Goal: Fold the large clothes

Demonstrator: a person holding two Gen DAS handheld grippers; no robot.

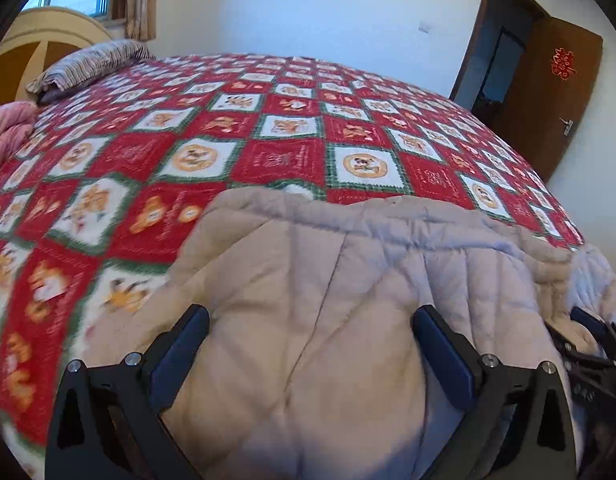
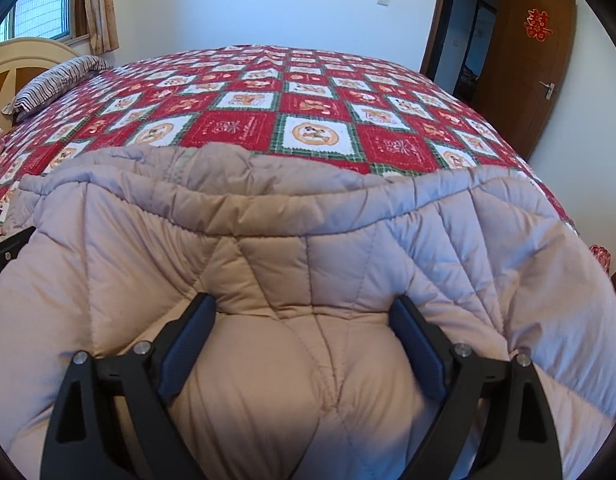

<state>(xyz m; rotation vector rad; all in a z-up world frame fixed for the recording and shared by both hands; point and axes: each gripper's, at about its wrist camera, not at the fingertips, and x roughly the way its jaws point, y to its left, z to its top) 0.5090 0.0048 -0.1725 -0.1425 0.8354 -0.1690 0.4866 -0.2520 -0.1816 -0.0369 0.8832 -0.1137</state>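
Left wrist view
- Left gripper (image 1: pixel 309 336): jaws spread wide, pointing down over the coat; a puffed mound of fabric swells up between the fingers (image 1: pixel 188 344), no clamp visible.
- Coat (image 1: pixel 327 280): beige quilted, bulky, lying on the near edge of the bed, filling the lower middle of the view (edges slightly blurred).
- Quilt (image 1: pixel 268 128): red, white and green checks with cartoon squares, covering the bed beyond the coat.
- Pillow (image 1: pixel 88 66): striped, at the far left by the headboard (image 1: pixel 40 40).
- Pink cloth (image 1: pixel 6 128): bunched at the left edge, just beside the quilt.
- Right gripper (image 1: pixel 595 344): only a dark part seen at the right edge, against the coat; width not clear here.
- Door (image 1: pixel 547 92): brown, standing open at the right.

Right wrist view
- Right gripper (image 2: pixel 304 332): jaws wide apart, straddling a bulge of coat (image 2: pixel 308 240); pads beside the fabric, no pinch seen.
- Coat position: across the near bed edge, a thick rolled edge toward the quilt (image 2: pixel 308 120).
- Left gripper (image 2: pixel 6 252): a dark sliver at the left edge, touching the coat.
- Pillow (image 2: pixel 56 84): far left, near the curtain (image 2: pixel 100 8).
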